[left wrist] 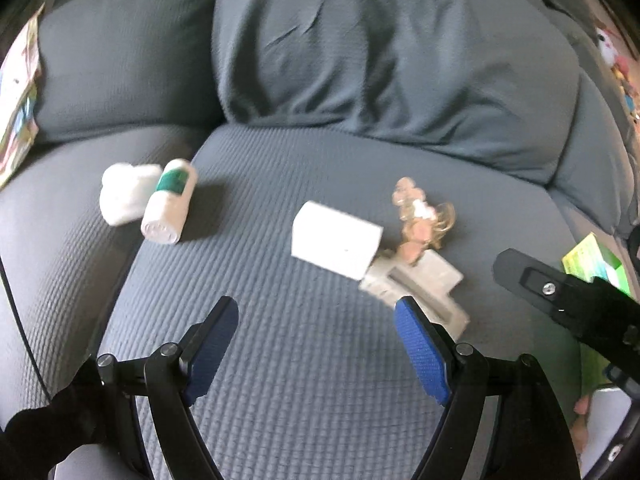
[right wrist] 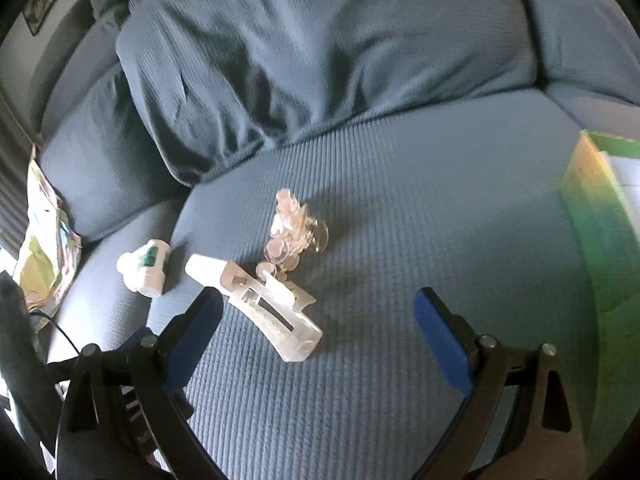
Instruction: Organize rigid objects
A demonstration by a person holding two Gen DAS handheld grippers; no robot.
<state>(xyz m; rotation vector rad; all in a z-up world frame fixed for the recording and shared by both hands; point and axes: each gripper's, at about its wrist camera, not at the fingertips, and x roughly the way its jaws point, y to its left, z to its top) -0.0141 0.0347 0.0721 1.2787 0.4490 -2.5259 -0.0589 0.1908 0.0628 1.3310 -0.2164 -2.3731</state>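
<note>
— Grey sofa seat [left wrist: 280, 360]: bottle [left wrist: 168, 204], white box [left wrist: 336, 246], clear clip [right wrist: 276, 312] and keychain [right wrist: 292, 232] all lie loose — nothing sorted?

— None. Left gripper [left wrist: 316, 340] and right gripper [right wrist: 320, 328] hover, jaws apart, empty; green box [right wrist: 600, 216] waits aside.

White box [left wrist: 336, 245], clear clip [left wrist: 416, 286], bottle on its side [left wrist: 169, 202], all on cushion

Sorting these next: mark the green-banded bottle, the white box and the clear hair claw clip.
green-banded bottle [left wrist: 170, 205]: left wrist view, on its side wall below the band.
white box [left wrist: 336, 242]: left wrist view, its top face.
clear hair claw clip [right wrist: 276, 316]: right wrist view, its slotted body.
</note>
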